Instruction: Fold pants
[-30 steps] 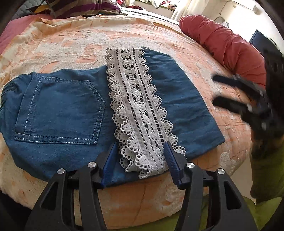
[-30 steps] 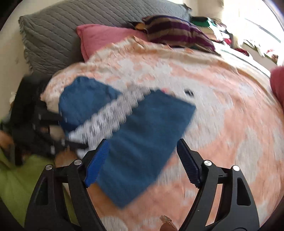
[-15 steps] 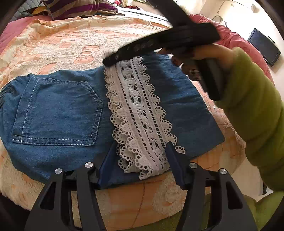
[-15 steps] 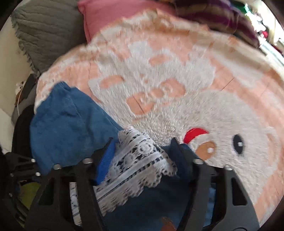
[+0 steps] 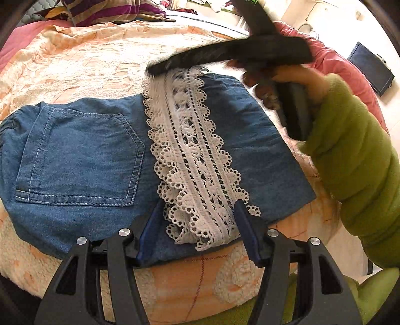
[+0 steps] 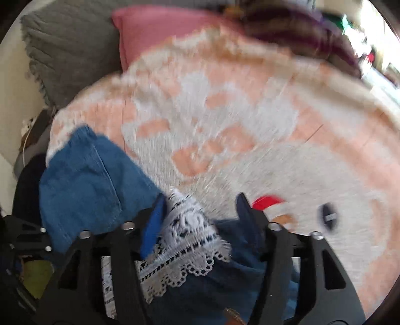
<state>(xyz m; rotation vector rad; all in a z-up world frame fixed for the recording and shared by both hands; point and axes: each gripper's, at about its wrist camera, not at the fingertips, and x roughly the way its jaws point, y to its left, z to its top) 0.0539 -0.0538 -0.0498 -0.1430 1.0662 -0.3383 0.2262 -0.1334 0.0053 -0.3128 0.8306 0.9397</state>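
Note:
Blue denim pants lie folded on the bed, back pocket up, with a white lace hem strip across the middle. My left gripper is open at the near end of the lace, its fingers to either side of it. My right gripper is open at the far end of the lace, which lies between its fingers. In the left wrist view the right gripper shows as a black bar over the lace's far end, held by a hand in a green sleeve.
The pants lie on a peach and white fleece blanket near the bed's front edge. A red bolster lies at the right. A pink pillow, a grey cushion and striped fabric lie at the head.
My right gripper has swung over from the right side to the far end of the lace and now straddles it. My left gripper has stayed at the near end.

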